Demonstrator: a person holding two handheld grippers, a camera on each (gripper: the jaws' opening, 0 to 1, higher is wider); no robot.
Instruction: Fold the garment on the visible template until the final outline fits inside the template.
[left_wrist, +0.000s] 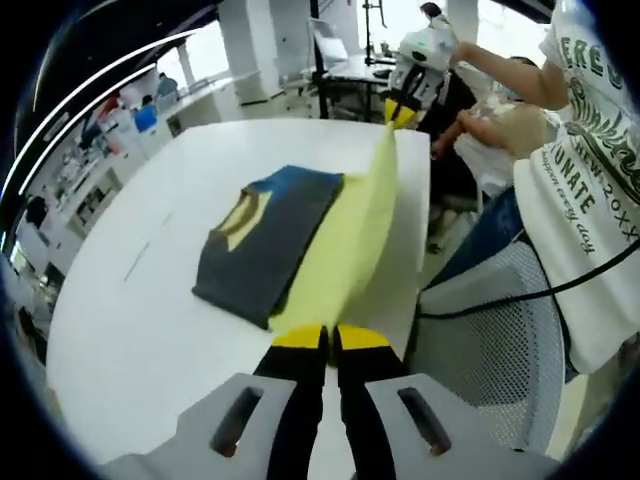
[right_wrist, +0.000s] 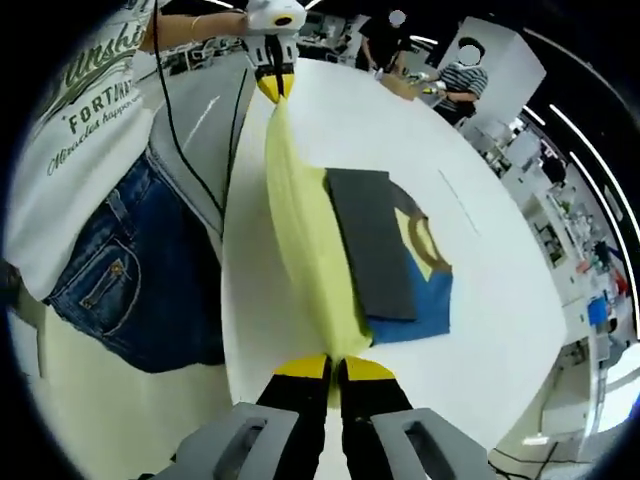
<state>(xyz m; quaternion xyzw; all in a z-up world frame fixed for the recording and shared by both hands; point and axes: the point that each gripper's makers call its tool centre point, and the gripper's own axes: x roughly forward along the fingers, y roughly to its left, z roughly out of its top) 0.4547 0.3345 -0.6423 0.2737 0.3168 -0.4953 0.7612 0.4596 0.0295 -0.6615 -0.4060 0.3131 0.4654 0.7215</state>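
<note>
The garment (left_wrist: 290, 235) is a soft, light knit in yellow, dark grey and blue, and it will behave as limp cloth: it sags wherever it is not held, creases easily and slides readily on the smooth white counter (left_wrist: 130, 300). Most of it lies flat on the counter just ahead of the jaws in both views, grey panel uppermost, with a blue edge and a yellow neckline showing. One yellow edge (right_wrist: 300, 230) is lifted off the counter and drawn taut between the two grippers.

The left gripper (left_wrist: 330, 338) has its jaws closed to a narrow slit on the near end of that yellow edge, the cloth rising straight out from between the yellow tips. The right gripper (right_wrist: 335, 368) is closed the same way on the other end; in the left gripper view it shows far ahead of the jaws (left_wrist: 402, 108), pinching the cloth's top corner. Corners and hems look like the best holds, since a pinch mid-panel would only bunch the fabric.

I cannot make out a template outline on the counter; it may lie under the garment.
</note>
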